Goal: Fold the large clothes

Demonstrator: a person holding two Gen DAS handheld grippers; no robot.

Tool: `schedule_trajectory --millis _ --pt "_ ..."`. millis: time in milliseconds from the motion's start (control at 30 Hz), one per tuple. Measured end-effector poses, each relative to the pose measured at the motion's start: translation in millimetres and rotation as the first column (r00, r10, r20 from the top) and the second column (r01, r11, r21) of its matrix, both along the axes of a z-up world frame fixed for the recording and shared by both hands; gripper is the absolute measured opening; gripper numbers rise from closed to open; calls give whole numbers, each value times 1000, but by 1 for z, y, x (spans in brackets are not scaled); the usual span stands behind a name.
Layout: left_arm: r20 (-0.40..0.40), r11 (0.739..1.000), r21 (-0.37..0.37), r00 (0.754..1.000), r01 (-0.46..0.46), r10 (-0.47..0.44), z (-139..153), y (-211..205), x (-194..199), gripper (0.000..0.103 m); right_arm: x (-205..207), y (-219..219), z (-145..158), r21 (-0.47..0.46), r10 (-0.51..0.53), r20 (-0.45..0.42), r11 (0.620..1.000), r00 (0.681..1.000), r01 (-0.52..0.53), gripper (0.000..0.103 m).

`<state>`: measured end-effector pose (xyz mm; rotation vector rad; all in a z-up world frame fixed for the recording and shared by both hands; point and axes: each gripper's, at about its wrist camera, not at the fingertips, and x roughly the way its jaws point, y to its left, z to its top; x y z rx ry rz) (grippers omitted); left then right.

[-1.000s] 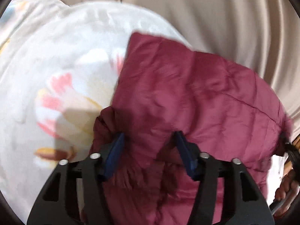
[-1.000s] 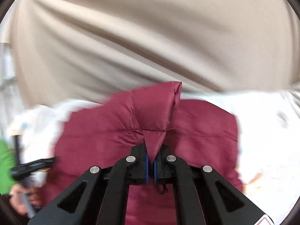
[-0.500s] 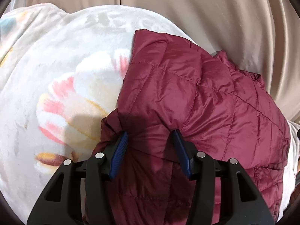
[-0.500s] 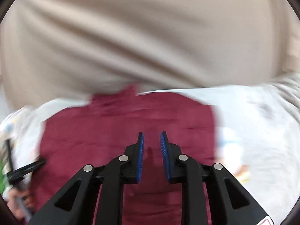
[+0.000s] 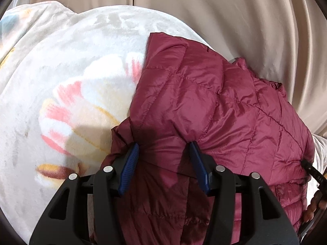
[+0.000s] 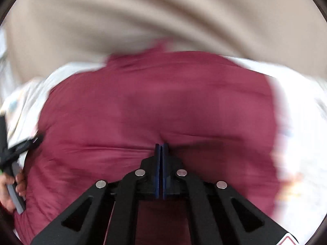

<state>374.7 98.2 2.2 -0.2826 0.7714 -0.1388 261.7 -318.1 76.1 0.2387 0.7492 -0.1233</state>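
Note:
A maroon quilted puffer jacket (image 5: 214,106) lies folded over on a white floral blanket (image 5: 71,94). My left gripper (image 5: 164,149) is open, its blue pads on either side of a fold at the jacket's near left edge, resting on the fabric. In the right wrist view the jacket (image 6: 163,102) fills the middle, blurred by motion. My right gripper (image 6: 161,146) is shut with its tips against the jacket's surface; the fabric puckers toward the tips, so it seems to pinch a small fold of jacket.
Beige curtains (image 5: 224,10) hang behind the bed. The blanket spreads left of the jacket and also shows at the right in the right wrist view (image 6: 302,122). The other gripper and the hand holding it show at the left edge (image 6: 12,163).
The right gripper let go of the raised jacket flap, opened, dropped lower and has shut again at the jacket's surface. The flap now lies flat. The left gripper stayed open in place.

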Motion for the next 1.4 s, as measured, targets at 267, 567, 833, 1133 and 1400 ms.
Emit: schedule_trajectory --millis 267,567,833,1133,1400 --pt "-48 994 -100 998 36 -41 32 38 -63 84 -158 -74 16 176 -151 -51 972 987 158 32" --pt "-225 981 -163 964 106 -142 -2 75 -181 88 -224 5 -34 327 75 -150 945 986 -22 59" --pt "-213 967 -126 945 223 -246 22 81 -228 11 -285 25 2 272 48 -76 962 996 -25 7" --pt "-299 923 -206 877 324 -375 22 126 -359 15 -431 52 -24 232 121 -270 971 955 -57 12" --pt "-51 971 -112 975 209 -216 112 147 -348 40 -421 29 41 26 -17 -162 999 987 22 33"
